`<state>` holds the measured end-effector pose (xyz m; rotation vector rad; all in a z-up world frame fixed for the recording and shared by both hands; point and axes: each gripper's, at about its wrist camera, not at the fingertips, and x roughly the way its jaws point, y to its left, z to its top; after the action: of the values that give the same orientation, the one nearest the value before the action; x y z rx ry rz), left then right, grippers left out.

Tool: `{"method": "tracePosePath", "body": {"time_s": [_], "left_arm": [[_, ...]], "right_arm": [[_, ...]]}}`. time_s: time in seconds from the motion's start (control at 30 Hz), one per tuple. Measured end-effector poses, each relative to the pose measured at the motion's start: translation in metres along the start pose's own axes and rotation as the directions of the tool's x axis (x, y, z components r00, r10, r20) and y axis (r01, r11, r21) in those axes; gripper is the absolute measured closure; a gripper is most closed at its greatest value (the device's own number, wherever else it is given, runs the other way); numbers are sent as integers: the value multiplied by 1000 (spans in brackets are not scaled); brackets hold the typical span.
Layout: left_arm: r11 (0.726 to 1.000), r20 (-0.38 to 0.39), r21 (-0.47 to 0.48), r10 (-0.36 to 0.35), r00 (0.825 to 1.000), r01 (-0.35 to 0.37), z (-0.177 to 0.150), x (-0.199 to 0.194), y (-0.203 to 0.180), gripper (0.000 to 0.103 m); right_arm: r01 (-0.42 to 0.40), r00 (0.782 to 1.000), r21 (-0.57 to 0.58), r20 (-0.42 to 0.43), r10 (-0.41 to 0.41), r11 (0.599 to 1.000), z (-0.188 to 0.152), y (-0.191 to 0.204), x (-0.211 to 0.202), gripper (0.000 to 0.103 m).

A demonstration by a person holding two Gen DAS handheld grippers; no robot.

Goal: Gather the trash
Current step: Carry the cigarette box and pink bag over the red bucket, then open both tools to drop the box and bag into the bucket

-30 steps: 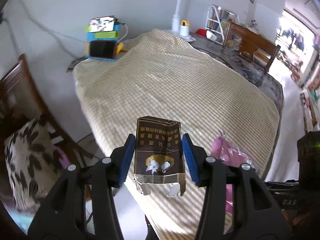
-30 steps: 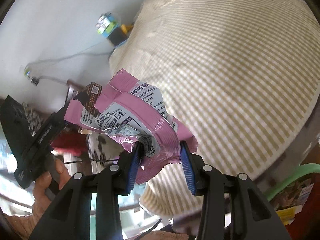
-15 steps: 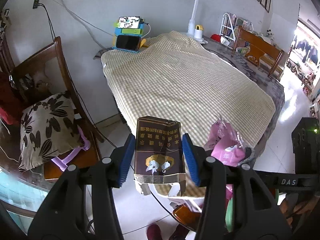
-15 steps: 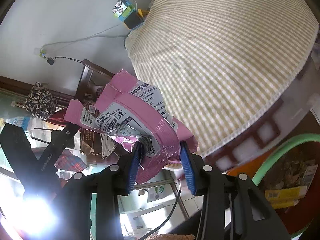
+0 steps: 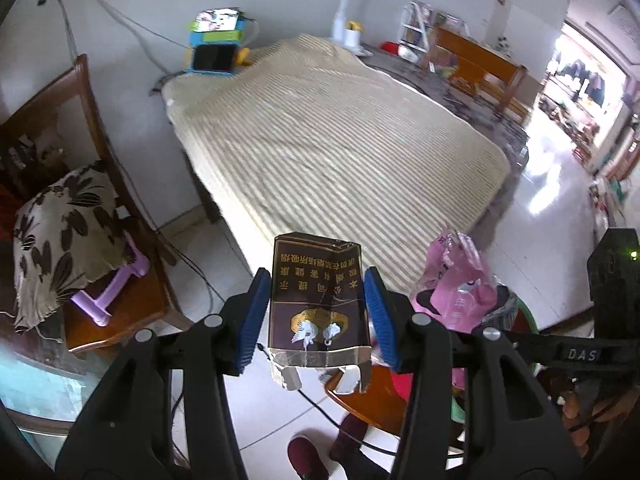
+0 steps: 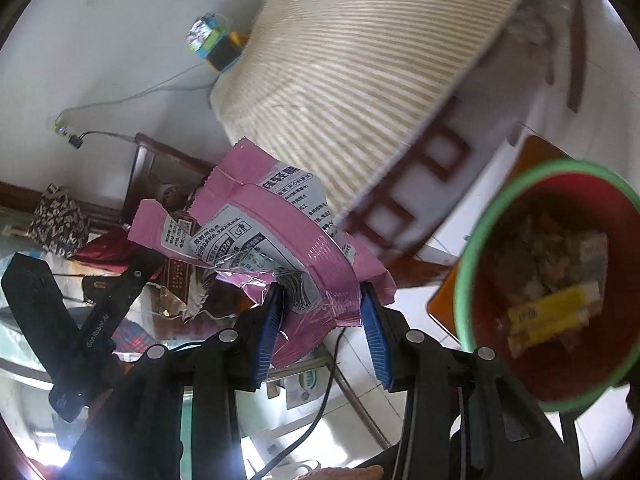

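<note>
Two pieces of trash are in hand: your left tool [image 5: 316,316] pinches a dark brown cigarette pack [image 5: 317,304] by its sides, and your right tool [image 6: 320,332] pinches a crumpled pink snack wrapper [image 6: 276,240]. You are on the carry step, off the checked table [image 5: 340,140]. In the right wrist view the green-rimmed red trash bin [image 6: 464,280] sits at three o'clock. Next, bring each tool over its mouth before spreading it.

Tablecloth [image 6: 360,60] blurred, bin [image 6: 464,280] cut off — contents unclear
</note>
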<state>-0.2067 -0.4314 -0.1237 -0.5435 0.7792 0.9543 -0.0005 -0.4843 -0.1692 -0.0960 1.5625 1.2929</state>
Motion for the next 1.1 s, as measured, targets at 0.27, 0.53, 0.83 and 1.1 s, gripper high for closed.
{"method": "tracePosePath", "body": {"time_s": [0.27,0.53,0.83,1.1], "left_arm": [[978,-114,110,-166,980,178,-29,21,-67,56],[930,-198,214,-258,946,299,-39,42,-138,56],[893,-204,279,-304,931,353,-32,46,-177,19],[908,-38,282,-313,949,310,20,24,-180,5]], "right_arm": [[117,986,148,103,-133,982,-35,-59,-44,64],[289,926,302,153,-345,909,-60,-113,-93,62],[363,877,364,179,-447,858,-62,-133,-111,35],[462,739,268,410,-534,846,-27,-89,-151,23]]}}
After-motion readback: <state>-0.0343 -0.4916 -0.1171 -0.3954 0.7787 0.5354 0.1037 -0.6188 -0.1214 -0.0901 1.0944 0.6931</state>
